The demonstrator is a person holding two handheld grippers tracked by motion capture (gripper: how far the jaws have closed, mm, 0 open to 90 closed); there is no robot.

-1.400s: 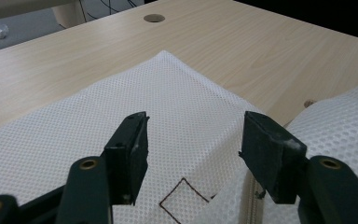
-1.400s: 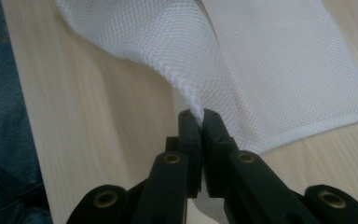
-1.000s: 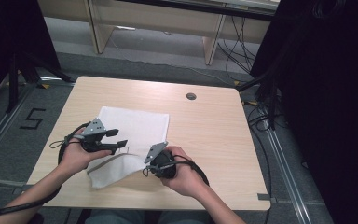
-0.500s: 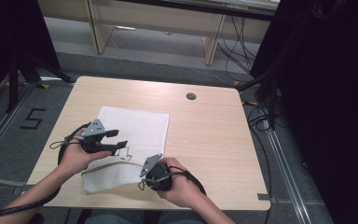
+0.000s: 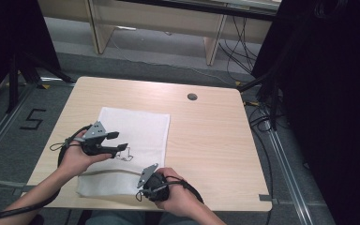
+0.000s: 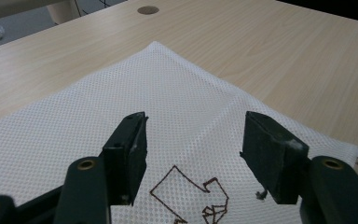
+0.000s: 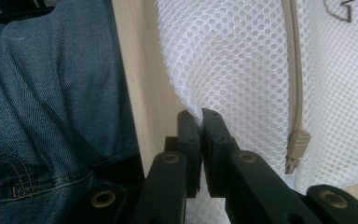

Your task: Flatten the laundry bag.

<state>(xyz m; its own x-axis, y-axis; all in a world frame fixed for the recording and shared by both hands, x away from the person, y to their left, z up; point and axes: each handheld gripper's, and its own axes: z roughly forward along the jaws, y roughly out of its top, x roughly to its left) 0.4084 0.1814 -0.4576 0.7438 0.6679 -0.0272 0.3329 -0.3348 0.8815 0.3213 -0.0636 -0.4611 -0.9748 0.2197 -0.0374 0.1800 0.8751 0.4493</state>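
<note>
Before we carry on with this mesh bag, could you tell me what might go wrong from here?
1. The right gripper pinches only the mesh bag at its near edge, so the thin fabric could slip free or snag.
2. The zipper pull lies close beside those jaws and might catch.
3. The left gripper is open above the bag, holding nothing down, so pulling may drag it.

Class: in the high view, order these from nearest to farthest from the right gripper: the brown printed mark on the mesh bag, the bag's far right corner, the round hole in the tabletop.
From the right gripper:
1. Brown printed mark, just beyond it, slightly left.
2. Far right corner of the mesh bag, farther up the table.
3. Round hole, near the table's far edge.
</note>
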